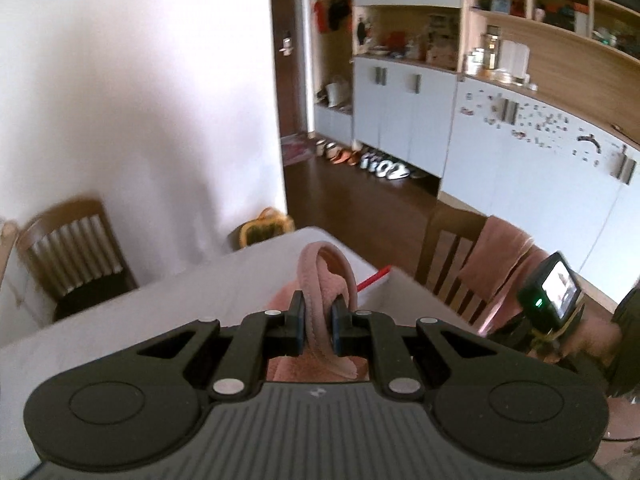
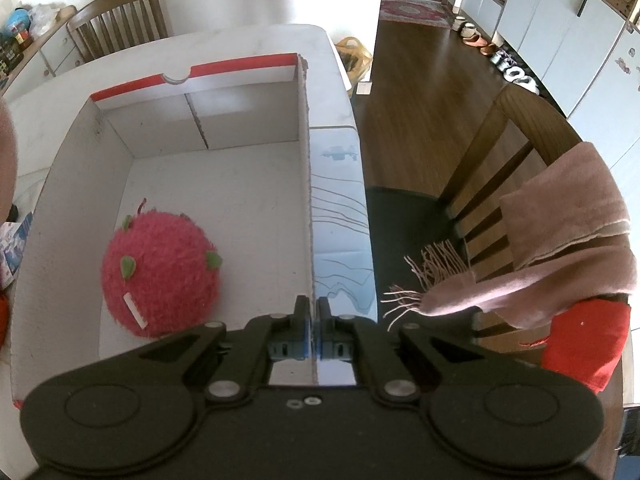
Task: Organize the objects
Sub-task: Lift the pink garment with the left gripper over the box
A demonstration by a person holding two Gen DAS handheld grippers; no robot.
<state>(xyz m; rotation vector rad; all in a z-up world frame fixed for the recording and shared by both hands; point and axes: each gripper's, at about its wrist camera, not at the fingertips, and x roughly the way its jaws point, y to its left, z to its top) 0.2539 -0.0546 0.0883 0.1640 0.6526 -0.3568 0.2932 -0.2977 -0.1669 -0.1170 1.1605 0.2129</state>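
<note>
Pinched between the left gripper (image 1: 316,320) pads, a pink fabric loop (image 1: 320,280) stands at twelve o'clock above the surface (image 1: 120,320); it may slip, being narrowly held. Right gripper (image 2: 313,312), fully closed, clamps the box wall (image 2: 304,160); plush strawberry (image 2: 160,272) sits inside at nine o'clock.

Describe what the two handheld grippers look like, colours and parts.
Both the left gripper and right gripper are matte black, with a ribbed body, two round discs, angular linkage arms and silver rivets. Blue pads line the right fingers. The left-wrist view shows a small lit screen with a green light.
</note>
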